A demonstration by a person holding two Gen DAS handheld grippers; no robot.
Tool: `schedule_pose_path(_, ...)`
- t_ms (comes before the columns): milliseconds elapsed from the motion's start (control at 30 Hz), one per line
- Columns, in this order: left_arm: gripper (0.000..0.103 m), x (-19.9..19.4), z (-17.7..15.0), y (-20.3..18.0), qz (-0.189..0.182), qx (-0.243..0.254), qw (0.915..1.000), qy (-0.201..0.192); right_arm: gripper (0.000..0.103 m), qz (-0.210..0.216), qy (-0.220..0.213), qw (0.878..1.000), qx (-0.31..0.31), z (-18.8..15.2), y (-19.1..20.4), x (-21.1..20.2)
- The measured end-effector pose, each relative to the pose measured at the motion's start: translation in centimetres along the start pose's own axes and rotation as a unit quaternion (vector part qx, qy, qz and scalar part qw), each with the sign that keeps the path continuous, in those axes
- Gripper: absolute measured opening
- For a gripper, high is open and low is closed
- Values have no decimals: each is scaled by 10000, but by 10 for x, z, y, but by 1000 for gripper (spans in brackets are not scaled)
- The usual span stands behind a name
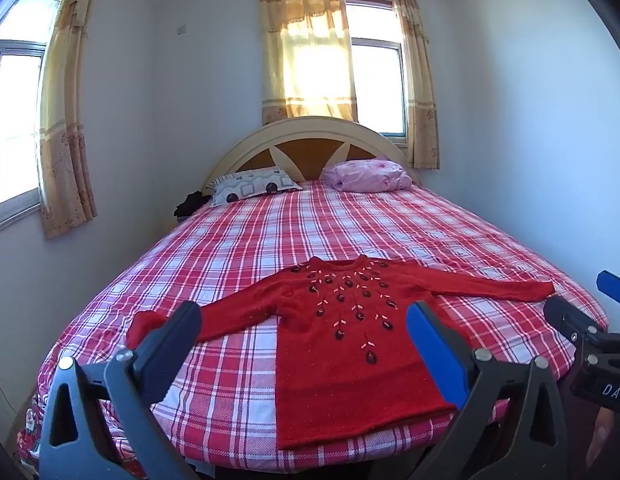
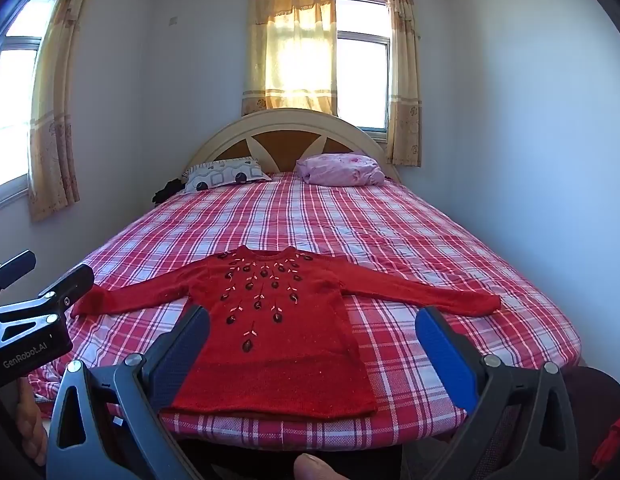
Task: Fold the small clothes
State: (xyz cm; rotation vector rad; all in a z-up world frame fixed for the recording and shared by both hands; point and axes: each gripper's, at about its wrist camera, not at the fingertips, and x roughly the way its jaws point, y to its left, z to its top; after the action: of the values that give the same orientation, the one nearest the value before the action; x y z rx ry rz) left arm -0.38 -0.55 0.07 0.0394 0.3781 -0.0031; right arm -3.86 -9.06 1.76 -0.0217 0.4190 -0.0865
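A small red knitted sweater [image 1: 342,344] with dark beads and pale stitching on the chest lies flat, face up, at the foot of the bed, both sleeves spread out sideways; it also shows in the right wrist view [image 2: 277,344]. My left gripper [image 1: 305,336] is open and empty, held above the sweater's hem near the bed's foot edge. My right gripper [image 2: 314,340] is open and empty, also over the lower part of the sweater. The right gripper shows at the right edge of the left wrist view [image 1: 582,300], and the left gripper at the left edge of the right wrist view [image 2: 45,276].
The bed has a red and white checked cover [image 1: 318,232] and a cream headboard [image 1: 310,136]. A patterned pillow [image 1: 253,188] and a pink pillow [image 1: 368,176] lie at the head. White walls close both sides. Curtained windows [image 1: 334,60] are behind.
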Motion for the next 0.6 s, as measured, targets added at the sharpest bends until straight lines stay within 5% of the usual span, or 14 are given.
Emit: schedule_pose_path(600,103,3,-3,0,14,-18,10000,30,102,-10,60,10000,-11,-3,-1,5)
